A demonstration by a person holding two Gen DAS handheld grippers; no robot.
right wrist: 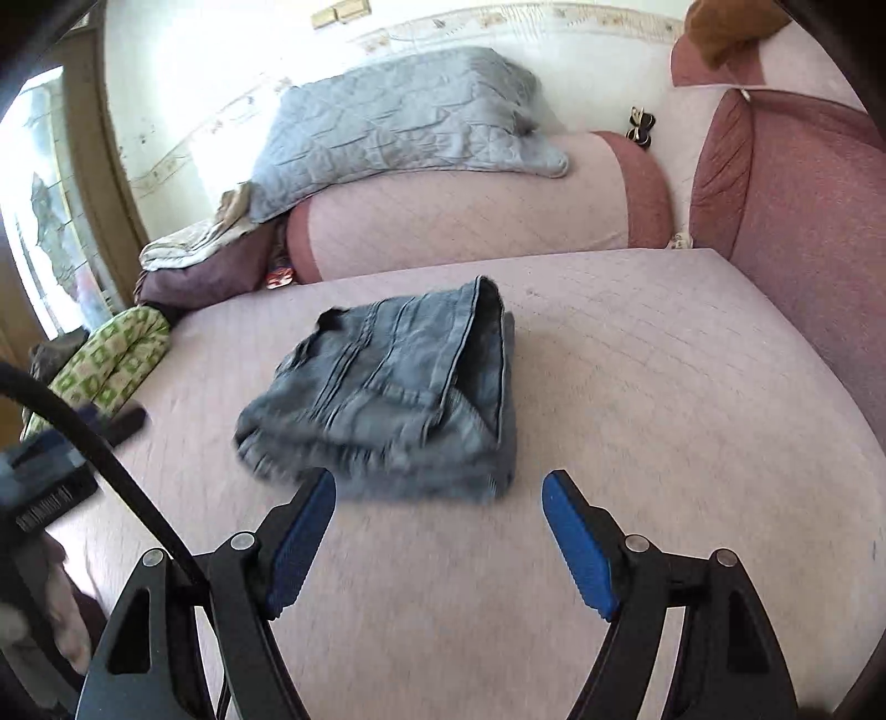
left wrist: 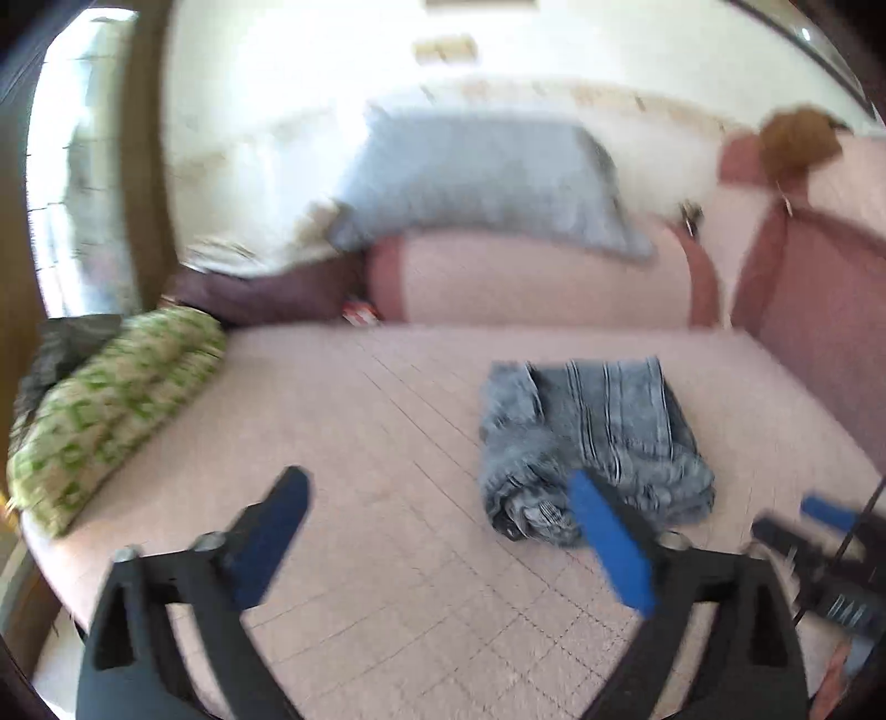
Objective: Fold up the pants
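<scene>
The pants [right wrist: 387,387] lie folded into a compact, somewhat rumpled bundle of grey-blue denim on the pink quilted bed [right wrist: 664,415], about midway across it and nearer the front edge than the back; one hemmed opening faces up toward the back edge, and rows of stitching run along the top layer.

The right tool [right wrist: 440,540] hangs just in front of the bundle, above the bed's front edge, with its blue pads spread wide and nothing between them — the left pad's tip overlaps the near edge of the denim in the right wrist view, though whether it touches cannot be told; the left tool [left wrist: 437,537] is likewise wide open and empty, set toward the bed's left front, its right pad [left wrist: 609,543] standing in front of the bundle's near corner in its own blurred view.

A person's sleeve shows dimly at the lower left of the right wrist view.

Along the back edge stands a pink bolster [right wrist: 470,221] with darker ends; a grey quilted blanket [right wrist: 398,116] is draped over its left part; a green-and-white patterned cushion [right wrist: 111,360] sits at the bed's left edge; a dark pink padded side [right wrist: 803,221] closes the right edge — an orange-brown cloth [right wrist: 725,27] rests on top at the back right corner.
</scene>
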